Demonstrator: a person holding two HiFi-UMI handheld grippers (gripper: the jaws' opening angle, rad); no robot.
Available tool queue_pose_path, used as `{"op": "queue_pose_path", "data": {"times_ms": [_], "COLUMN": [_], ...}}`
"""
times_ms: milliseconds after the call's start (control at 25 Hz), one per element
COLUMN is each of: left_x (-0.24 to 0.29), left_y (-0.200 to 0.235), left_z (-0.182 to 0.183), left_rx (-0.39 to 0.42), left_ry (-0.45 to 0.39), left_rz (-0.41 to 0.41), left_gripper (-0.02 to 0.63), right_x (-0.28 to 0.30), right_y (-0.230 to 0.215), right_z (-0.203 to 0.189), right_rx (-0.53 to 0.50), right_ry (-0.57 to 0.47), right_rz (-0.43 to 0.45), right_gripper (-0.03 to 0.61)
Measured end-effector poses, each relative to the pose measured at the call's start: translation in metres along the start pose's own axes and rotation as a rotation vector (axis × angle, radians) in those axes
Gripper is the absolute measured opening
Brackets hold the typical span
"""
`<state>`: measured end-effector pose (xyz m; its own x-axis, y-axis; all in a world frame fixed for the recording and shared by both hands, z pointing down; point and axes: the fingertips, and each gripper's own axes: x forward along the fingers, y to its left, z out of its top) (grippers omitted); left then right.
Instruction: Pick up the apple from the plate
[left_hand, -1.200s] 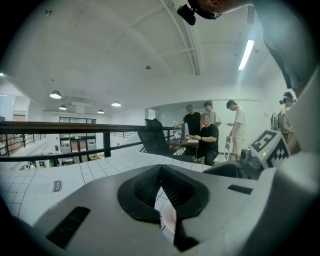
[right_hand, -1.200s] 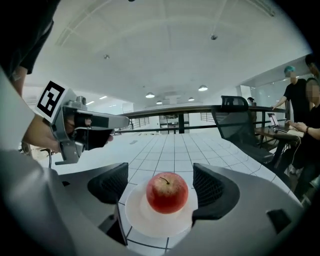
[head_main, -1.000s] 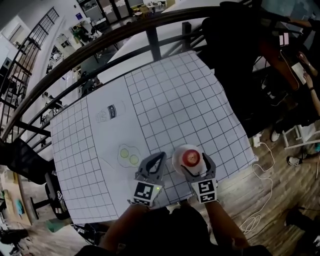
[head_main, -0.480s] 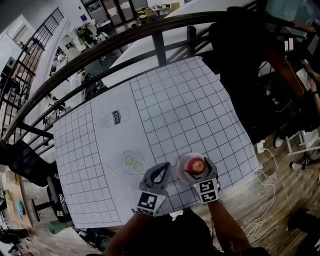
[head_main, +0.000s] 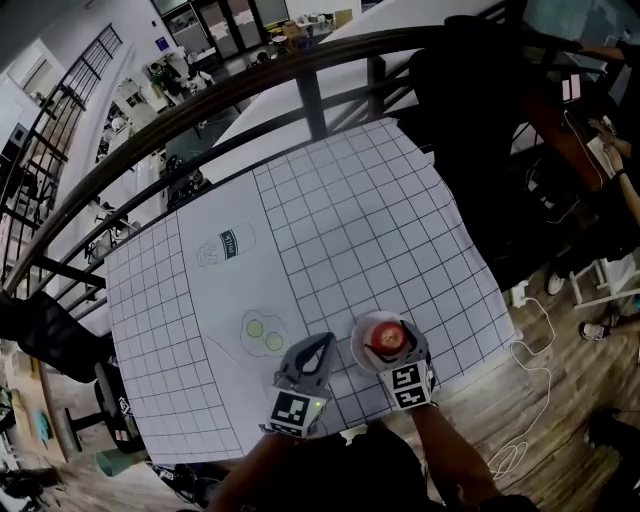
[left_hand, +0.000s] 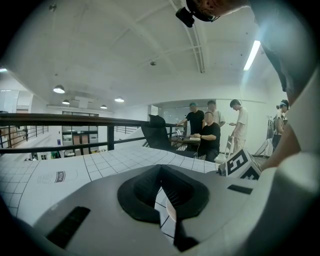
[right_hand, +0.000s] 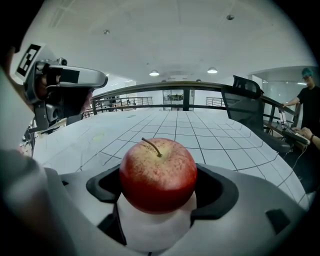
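Two grippers sit at the near edge of the table, which is covered by a white cloth with a black grid. The right gripper has its jaws set on either side of the apple. In the right gripper view the dark pads press against the two flanks of the red fruit, so this claw is closed on the apple and only as wide as the fruit. The apple stands upright, its stem pointing up and slightly back. The plate is white and lies directly under the apple. Whether the fruit touches the plate or hangs just above it cannot be told.

The left gripper is just beside the plate, to its left, and holds nothing. In the left gripper view its jaws meet at the tips, and only a thin sliver of cloth shows through the gap lower down. Its marker cube faces the head camera.

A drawing of two fried eggs is printed on the cloth near the left gripper, and a drawing of a can lies farther out. A dark railing runs past the far side of the table. Several people are gathered round a desk in the background.
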<state>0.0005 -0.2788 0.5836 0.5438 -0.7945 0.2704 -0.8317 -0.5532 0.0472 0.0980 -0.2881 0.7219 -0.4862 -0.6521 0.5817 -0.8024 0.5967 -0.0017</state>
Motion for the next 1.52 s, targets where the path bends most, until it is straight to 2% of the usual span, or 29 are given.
{"op": "queue_pose_path", "data": {"times_ms": [280, 560, 960, 1200, 1520], "left_x": [-0.001, -0.008, -0.018, -0.021, -0.022], "left_y": [-0.002, -0.004, -0.004, -0.008, -0.012], "left_z": [0.003, 0.013, 0.033, 0.051, 0.067], "left_rx": [0.006, 0.004, 0.014, 0.043, 0.068], "left_ry": [-0.006, -0.027, -0.066, -0.092, -0.132], "left_rz": [0.000, 0.002, 0.004, -0.011, -0.038], "left_gripper": [0.020, 0.020, 0.020, 0.020, 0.020], "right_x": [-0.007, -0.031, -0.092, -0.131, -0.175], "right_y": [-0.001, 0.000, -0.011, -0.014, -0.015], "right_z": [0.016, 0.061, 0.144, 0.188, 0.222], "right_rx": [-0.011, -0.033, -0.069, -0.038, -0.044], "right_ry": [-0.031, -0.113, -0.282, -0.393, -0.530], "right_rz": [-0.005, -0.017, -0.068, -0.091, -0.167], "right_gripper": [0.417, 0.417, 0.417, 0.417, 0.417]}}
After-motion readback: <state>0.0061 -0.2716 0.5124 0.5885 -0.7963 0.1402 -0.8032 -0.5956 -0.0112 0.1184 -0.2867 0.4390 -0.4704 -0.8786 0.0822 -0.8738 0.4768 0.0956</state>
